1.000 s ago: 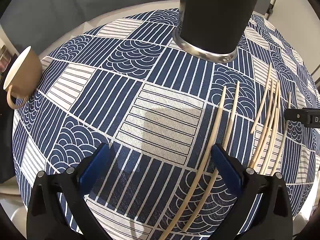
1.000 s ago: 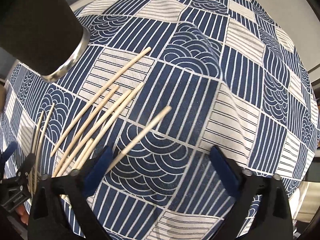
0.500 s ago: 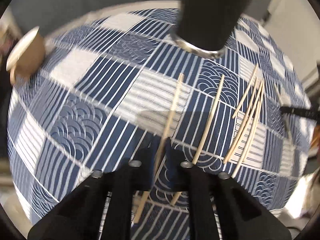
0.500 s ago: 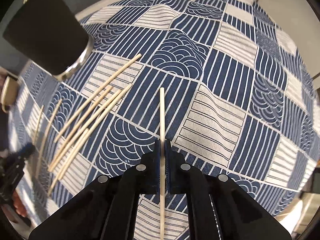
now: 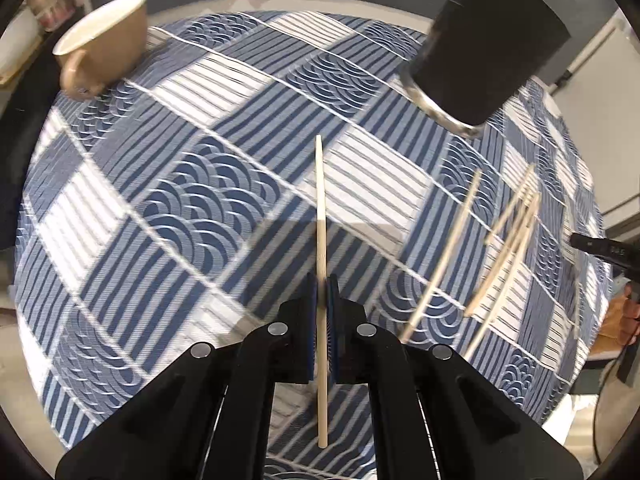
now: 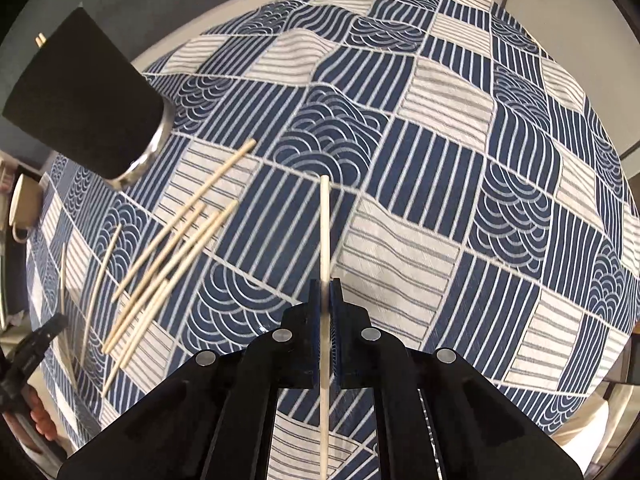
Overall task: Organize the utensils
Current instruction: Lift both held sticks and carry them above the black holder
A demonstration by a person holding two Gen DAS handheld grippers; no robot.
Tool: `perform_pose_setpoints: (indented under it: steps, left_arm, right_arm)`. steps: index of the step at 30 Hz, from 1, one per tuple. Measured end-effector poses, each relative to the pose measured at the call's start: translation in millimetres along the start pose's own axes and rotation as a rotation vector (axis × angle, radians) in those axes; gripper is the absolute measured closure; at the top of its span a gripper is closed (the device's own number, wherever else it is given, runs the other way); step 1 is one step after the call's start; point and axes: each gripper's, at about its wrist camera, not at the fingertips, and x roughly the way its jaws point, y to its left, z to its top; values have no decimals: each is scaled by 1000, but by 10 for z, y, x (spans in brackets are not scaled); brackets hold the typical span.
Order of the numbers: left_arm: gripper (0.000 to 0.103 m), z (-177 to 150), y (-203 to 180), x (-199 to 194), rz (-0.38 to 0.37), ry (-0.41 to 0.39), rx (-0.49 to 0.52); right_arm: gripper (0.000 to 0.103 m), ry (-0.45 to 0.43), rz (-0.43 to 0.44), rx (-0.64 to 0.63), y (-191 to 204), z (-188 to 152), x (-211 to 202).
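Observation:
My left gripper (image 5: 321, 282) is shut on a pale wooden chopstick (image 5: 320, 200), held above the patterned cloth and pointing away from the camera. My right gripper (image 6: 325, 286) is shut on another chopstick (image 6: 325, 224) in the same way. Several loose chopsticks (image 6: 172, 256) lie on the cloth left of the right gripper; they show blurred as the loose chopsticks (image 5: 508, 232) to the right in the left wrist view. A tall black holder with a metal base (image 5: 484, 52) stands at the far right there, and the holder (image 6: 84, 104) is upper left in the right wrist view, with two stick ends poking from its top.
A tan cup (image 5: 104, 40) sits at the far left edge of the blue and white tablecloth (image 5: 200, 184). The cup (image 6: 24, 204) also shows at the left rim of the right wrist view. A hand on the other gripper appears at the picture edges.
Both grippers closed from wide open onto one chopstick each and lifted them off the cloth. The left view swung, bringing the cup and holder further apart in the picture.

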Motion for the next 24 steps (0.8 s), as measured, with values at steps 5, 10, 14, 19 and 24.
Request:
perform_pose_setpoints:
  steps: [5,10,14,19,24]
  left_arm:
    - [98,45,131,-126,34,-21,-31]
    - [98,113,143,-200,39,-38,-30]
    - [98,230,114,-308,35,-85,-37]
    - [98,398,90,-494,30,-137,-45]
    - [98,619,-44,-730,47,-207,-2]
  right_arm:
    - [98,-26,-48,-82,222,87,-115]
    - [98,-75,-22,-109,409,274,-241]
    - [98,-141,31,-131,590,441,-438]
    - [98,-235,58,-187,829,583,-814]
    - [98,-321,82,-213,1026,738,-1131]
